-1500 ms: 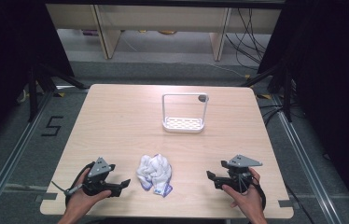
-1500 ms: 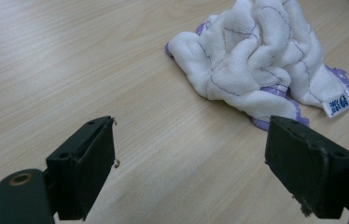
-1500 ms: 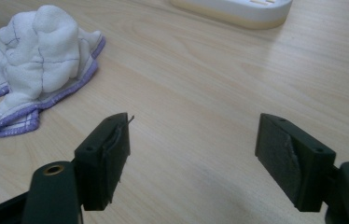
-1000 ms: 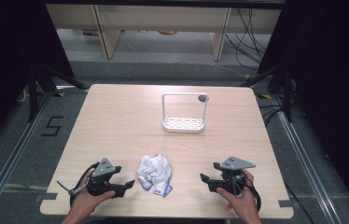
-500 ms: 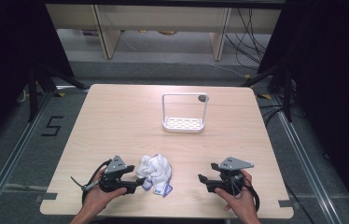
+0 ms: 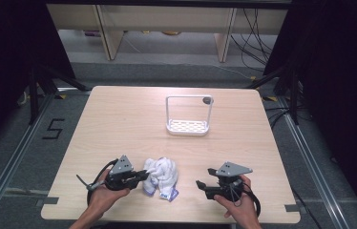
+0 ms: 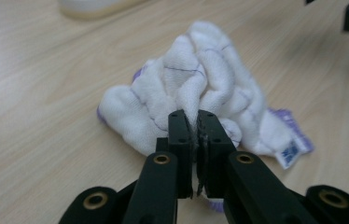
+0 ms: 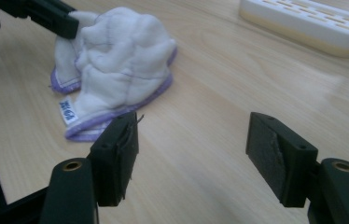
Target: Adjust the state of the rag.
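At lower centre of the high view, the left gripper (image 6: 141,175) has just clamped its jaws onto a fold of the crumpled white cloth (image 6: 161,174) on the worktop (image 6: 119,124), so lifting looks next, while the right gripper (image 6: 203,183) waits, jaws apart.

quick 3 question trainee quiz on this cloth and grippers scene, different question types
1. True or false: the left gripper is shut on a fold of the crumpled white cloth with purple trim.
2. Which gripper has its jaws apart with nothing between them? A) left B) right
3. Fill in: the white slotted rack with a wire frame stands on the light wooden table, on the ____ side of the cloth from the person.

Key: 1 true; 2 B, the right gripper; 3 far.
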The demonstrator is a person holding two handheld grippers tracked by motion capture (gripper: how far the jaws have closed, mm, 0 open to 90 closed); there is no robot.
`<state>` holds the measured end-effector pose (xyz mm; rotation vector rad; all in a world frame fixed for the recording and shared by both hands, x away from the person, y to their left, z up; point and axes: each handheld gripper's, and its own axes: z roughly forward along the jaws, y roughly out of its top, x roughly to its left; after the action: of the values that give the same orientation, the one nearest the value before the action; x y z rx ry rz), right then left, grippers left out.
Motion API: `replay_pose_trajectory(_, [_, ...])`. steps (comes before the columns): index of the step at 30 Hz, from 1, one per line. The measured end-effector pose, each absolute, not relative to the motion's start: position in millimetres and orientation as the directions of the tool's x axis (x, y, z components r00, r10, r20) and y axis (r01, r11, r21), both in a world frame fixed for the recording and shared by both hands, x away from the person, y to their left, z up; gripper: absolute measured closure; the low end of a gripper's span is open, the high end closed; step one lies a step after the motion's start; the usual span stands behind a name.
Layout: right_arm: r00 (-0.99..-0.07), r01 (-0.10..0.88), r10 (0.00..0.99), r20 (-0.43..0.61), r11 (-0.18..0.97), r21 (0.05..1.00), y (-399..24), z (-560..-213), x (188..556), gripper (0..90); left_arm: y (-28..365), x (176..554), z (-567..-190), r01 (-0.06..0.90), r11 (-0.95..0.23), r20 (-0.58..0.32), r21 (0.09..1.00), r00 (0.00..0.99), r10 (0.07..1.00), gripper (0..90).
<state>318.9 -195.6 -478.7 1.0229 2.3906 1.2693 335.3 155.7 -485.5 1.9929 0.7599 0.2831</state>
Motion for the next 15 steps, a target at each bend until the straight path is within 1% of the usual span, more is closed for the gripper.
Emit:
replay_pose_trajectory(2, [-0.742,0.443,0.665,0.086,0.391,0.807,-188.8,-477.9,316.3,36.8,154.7,332.0,-475.6,0.371,-0.376,-0.082,0.849,0.795,0.601,85.5])
replay_pose_trajectory(3, [-0.767,0.429,0.635,0.089,0.406,0.807,-179.7,-477.9,313.3,37.2,156.2,332.2,-473.1,0.364,-0.382,-0.07,0.849,0.795,0.603,85.4])
replay_pose_trajectory(6, [-0.78,0.425,0.621,0.075,0.437,0.793,-170.0,-477.3,307.7,37.4,160.5,333.7,-473.0,0.386,-0.358,-0.097,0.85,0.783,0.614,85.3])
replay_pose_trajectory(8, [-0.808,0.41,0.586,0.069,0.473,0.78,-157.8,-478.5,302.5,38.3,163.0,334.8,-473.5,0.388,-0.368,-0.102,0.845,0.793,0.601,85.2])
replay_pose_trajectory(9, [-0.832,0.384,0.552,0.059,0.497,0.778,-145.8,-480.6,299.2,39.4,162.6,334.5,-472.0,0.386,-0.362,-0.104,0.849,0.793,0.6,85.2])
replay_pose_trajectory(12, [-0.841,0.368,0.54,0.047,0.506,0.78,-133.5,-482.8,297.1,40.7,162.1,333.5,-469.6,0.372,-0.365,-0.091,0.854,0.795,0.599,85.2])
replay_pose_trajectory(15, [-0.833,0.392,0.55,0.066,0.5,0.772,-121.2,-485.8,297.6,42.9,162.1,332.7,-467.0,0.362,-0.368,-0.083,0.857,0.8,0.595,85.2])
